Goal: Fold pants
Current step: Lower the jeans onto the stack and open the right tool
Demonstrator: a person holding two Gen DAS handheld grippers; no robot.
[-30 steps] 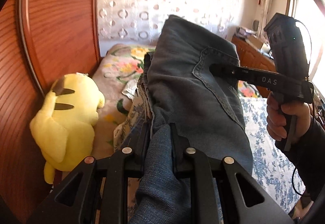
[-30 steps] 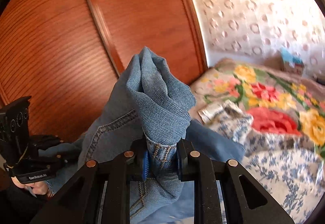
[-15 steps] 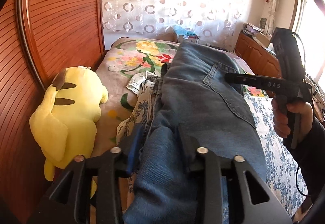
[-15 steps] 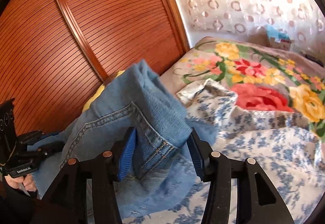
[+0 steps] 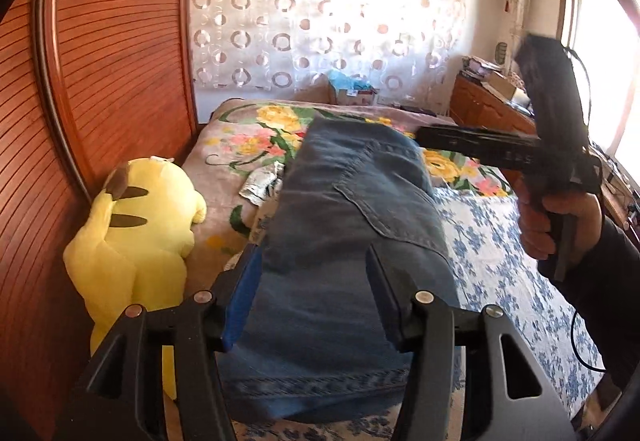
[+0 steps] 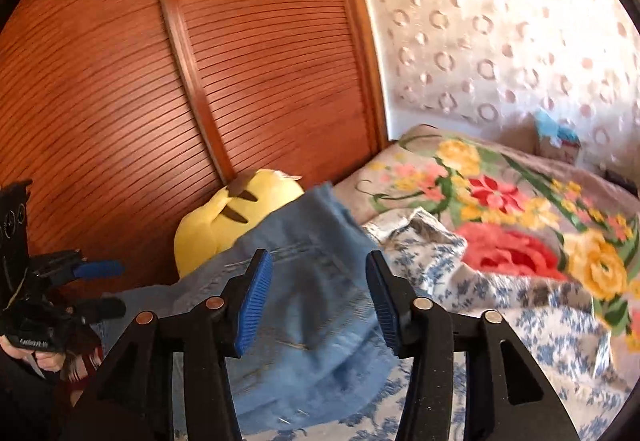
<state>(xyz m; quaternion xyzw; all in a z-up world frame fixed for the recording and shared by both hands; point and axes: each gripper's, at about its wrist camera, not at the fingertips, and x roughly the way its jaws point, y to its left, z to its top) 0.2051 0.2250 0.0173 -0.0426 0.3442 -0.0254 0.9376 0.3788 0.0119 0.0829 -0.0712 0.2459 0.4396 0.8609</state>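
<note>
Across the floral bed [image 5: 500,261], my jeans [image 5: 352,241] are lying flat, dropped from their lifted bunch. My left gripper [image 5: 312,297] and right gripper [image 6: 318,301] are spreading, both released; this fold seems laid.

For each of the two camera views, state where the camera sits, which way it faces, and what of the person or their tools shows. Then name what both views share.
Left wrist: on the left gripper, facing along the jeans toward the patterned curtain; the right gripper and hand show.
Right wrist: on the right gripper, facing the wooden wardrobe; the left gripper shows at the picture's left edge.
Shared: jeans, yellow plush, floral blanket.
</note>
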